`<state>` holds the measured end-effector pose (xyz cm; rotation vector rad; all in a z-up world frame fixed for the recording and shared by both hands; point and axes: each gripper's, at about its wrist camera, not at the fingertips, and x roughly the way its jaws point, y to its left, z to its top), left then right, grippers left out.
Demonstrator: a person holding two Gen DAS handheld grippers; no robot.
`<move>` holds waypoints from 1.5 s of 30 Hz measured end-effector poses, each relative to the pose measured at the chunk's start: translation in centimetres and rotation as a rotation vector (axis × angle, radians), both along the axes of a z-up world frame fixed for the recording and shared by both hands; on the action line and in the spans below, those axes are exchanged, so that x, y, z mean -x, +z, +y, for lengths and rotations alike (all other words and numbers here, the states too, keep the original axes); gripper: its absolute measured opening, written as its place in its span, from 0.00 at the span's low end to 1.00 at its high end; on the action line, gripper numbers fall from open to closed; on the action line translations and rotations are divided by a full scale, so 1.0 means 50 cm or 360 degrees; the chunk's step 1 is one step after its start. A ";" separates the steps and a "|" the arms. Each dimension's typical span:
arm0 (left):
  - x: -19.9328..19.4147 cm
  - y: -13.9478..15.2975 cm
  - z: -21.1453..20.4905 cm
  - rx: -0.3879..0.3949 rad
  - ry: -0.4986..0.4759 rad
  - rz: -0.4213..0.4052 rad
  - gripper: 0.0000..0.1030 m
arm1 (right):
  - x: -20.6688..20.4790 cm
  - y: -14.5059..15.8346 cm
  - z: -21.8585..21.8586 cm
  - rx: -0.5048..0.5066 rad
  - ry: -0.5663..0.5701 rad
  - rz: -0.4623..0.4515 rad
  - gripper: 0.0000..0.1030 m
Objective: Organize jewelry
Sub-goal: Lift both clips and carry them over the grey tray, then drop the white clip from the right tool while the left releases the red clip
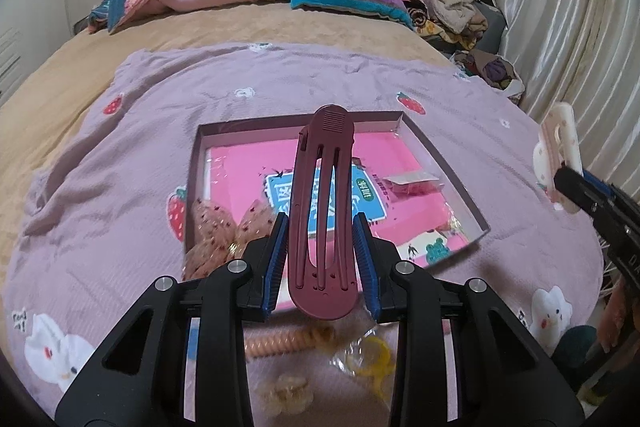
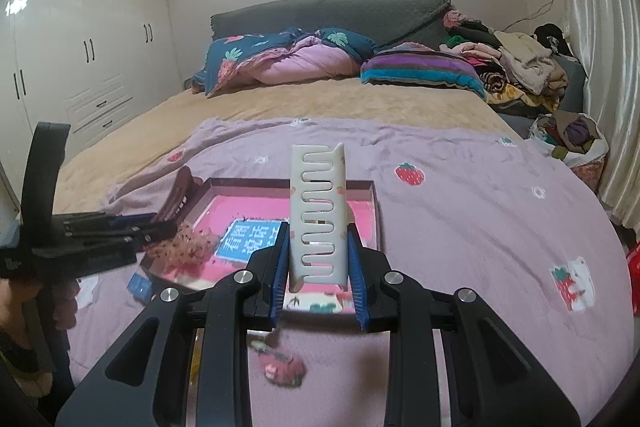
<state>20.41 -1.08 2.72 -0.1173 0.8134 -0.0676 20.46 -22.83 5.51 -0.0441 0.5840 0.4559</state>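
Holding a maroon clip (image 1: 322, 211) upright, the left tool (image 1: 322, 259) grips its lower end between blue pads above the tray (image 1: 444, 163) on the bed. Inside the tray lie a scrunchie (image 1: 212, 231) and a small packet (image 1: 408, 183), so sorting looks partly done. The right tool (image 2: 318, 259) clamps a white comb clip (image 2: 318, 211) over the tray's near edge. Near the tools a coil tie (image 1: 280, 343), yellow piece (image 1: 372, 359), pale claw clip (image 1: 284, 393) and pink piece (image 2: 282, 367) remain on the blanket (image 1: 120, 155).
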 end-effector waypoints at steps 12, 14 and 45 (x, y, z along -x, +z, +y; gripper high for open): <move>-0.080 -0.066 -0.032 0.0004 -0.0071 0.0105 0.24 | -0.105 -0.077 0.023 0.0028 -0.0040 0.0125 0.25; -0.087 -0.076 -0.038 0.0005 -0.0078 0.0122 0.24 | -0.115 -0.097 0.019 0.0036 -0.0044 0.0151 0.25; -0.052 -0.085 -0.025 0.0029 0.0038 0.0181 0.24 | -0.141 -0.190 0.023 0.0112 0.0006 0.0345 0.43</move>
